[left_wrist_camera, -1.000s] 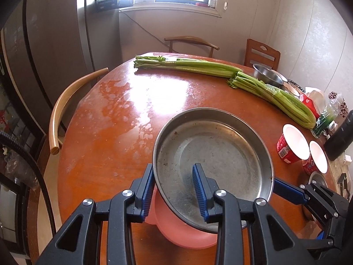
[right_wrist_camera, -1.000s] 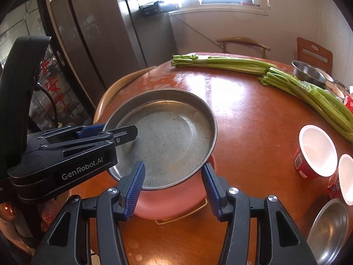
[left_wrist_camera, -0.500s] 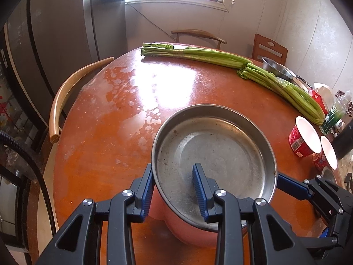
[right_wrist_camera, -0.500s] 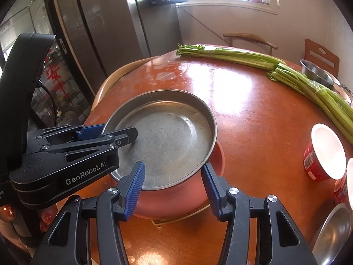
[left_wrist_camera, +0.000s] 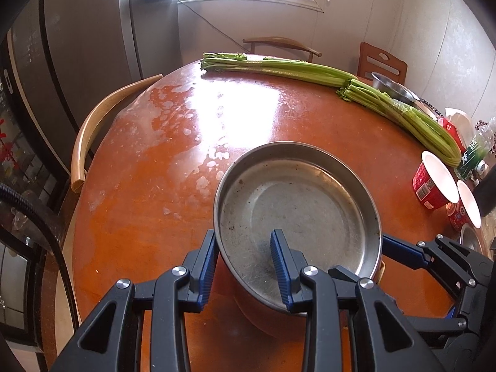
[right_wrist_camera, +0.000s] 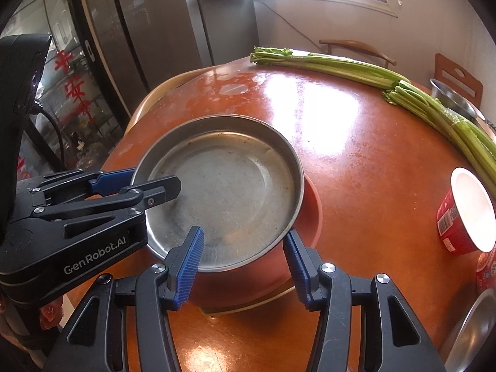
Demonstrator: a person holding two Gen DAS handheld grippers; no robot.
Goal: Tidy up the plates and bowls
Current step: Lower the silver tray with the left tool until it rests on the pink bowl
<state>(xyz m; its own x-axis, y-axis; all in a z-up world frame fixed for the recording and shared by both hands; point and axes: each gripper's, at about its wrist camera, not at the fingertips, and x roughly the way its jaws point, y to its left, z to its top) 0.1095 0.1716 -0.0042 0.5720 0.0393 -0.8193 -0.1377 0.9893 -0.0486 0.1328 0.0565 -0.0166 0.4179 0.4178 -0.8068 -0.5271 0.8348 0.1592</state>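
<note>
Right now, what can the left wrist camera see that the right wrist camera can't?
Only the left wrist view shows the green bottle at the table's far right and the whole curved chair back.

Only the right wrist view shows the red paper cutouts on the glass and the pink bowl's rim under the pan.

Both show the steel pan, gripped at its rim by the left hand-held gripper and the right hand-held gripper, plus the celery and red cup.

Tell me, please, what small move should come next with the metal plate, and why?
Probably lower it the last bit, then open both grippers. The metal plate sits tilted over the pink bowl, apparently not settled in it. The left gripper clamps its rim, and the right gripper also seems to grip it.
</note>
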